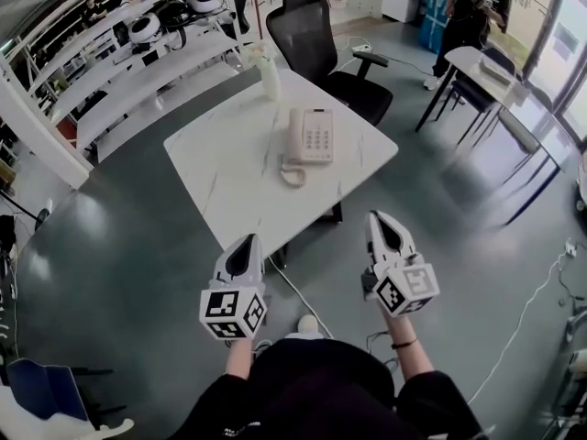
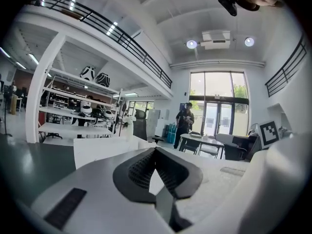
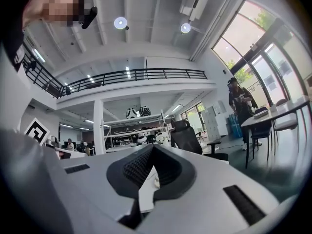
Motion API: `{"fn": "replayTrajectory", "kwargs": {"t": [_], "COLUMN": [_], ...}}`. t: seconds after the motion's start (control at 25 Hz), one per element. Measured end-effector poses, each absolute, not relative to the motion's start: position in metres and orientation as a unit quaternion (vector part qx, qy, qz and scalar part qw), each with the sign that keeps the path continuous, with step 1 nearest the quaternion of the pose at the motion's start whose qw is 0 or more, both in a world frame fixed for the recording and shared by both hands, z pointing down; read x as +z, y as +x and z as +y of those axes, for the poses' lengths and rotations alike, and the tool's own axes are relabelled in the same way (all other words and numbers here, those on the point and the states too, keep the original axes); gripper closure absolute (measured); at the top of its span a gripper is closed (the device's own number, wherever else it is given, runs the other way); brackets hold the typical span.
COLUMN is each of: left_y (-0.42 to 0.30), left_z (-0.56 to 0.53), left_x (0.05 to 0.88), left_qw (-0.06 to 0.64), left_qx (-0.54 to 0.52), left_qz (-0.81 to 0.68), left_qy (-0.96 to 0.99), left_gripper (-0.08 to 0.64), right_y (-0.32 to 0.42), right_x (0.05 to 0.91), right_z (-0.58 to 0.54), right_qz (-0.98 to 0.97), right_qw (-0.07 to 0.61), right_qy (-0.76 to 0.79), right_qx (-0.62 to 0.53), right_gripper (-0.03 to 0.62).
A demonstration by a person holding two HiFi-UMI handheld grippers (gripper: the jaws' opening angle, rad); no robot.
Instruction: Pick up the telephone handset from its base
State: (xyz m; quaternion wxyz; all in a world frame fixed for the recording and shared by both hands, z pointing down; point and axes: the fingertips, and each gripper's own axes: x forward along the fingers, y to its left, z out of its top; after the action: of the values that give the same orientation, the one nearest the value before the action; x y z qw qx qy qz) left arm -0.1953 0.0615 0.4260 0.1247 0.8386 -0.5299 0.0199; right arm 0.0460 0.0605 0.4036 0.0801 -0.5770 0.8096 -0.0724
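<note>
A cream telephone (image 1: pixel 310 136) lies on the white marble-patterned table (image 1: pixel 229 177), towards its far side. The handset (image 1: pixel 294 137) rests on the left of the base, and a coiled cord (image 1: pixel 292 175) curls in front of it. Both grippers hang short of the table's near edge, apart from the phone. My left gripper (image 1: pixel 247 246) (image 2: pixel 156 150) has its jaws together with nothing between them. My right gripper (image 1: pixel 382 220) (image 3: pixel 152 148) also has its jaws meeting at the tip and holds nothing.
A white bottle (image 1: pixel 271 78) stands at the table's far edge, with a black office chair (image 1: pixel 316 35) behind it. White shelves (image 1: pixel 138 62) run along the left. A second table (image 1: pixel 500 76) and a standing person (image 1: pixel 472 12) are at the far right. Cables (image 1: pixel 527 310) lie on the floor.
</note>
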Motion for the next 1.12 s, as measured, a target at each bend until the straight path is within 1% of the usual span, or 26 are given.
{"fn": "replayTrajectory", "kwargs": {"t": [0.16, 0.56, 0.8, 1.12], "left_y": [-0.195, -0.2, -0.209, -0.19], "left_z": [0.034, 0.005, -0.012, -0.056], "left_x": [0.43, 0.442, 0.452, 0.46], "left_qw": [0.13, 0.14, 0.145, 0.151], "left_qx": [0.018, 0.01, 0.024, 0.033], "left_qz": [-0.521, -0.508, -0.524, -0.535], "left_qy": [0.844, 0.85, 0.839, 0.831], "left_gripper": [0.561, 0.561, 0.561, 0.561], "right_y": [0.042, 0.036, 0.033, 0.051], "right_x": [0.408, 0.42, 0.426, 0.434], "right_z": [0.038, 0.003, -0.02, -0.073], "right_qz": [0.806, 0.801, 0.801, 0.805], "right_qw": [0.074, 0.065, 0.065, 0.071], "right_qy": [-0.583, -0.591, -0.589, -0.581], "right_qx": [-0.07, -0.077, -0.085, -0.099], "right_gripper": [0.6, 0.601, 0.6, 0.6]}}
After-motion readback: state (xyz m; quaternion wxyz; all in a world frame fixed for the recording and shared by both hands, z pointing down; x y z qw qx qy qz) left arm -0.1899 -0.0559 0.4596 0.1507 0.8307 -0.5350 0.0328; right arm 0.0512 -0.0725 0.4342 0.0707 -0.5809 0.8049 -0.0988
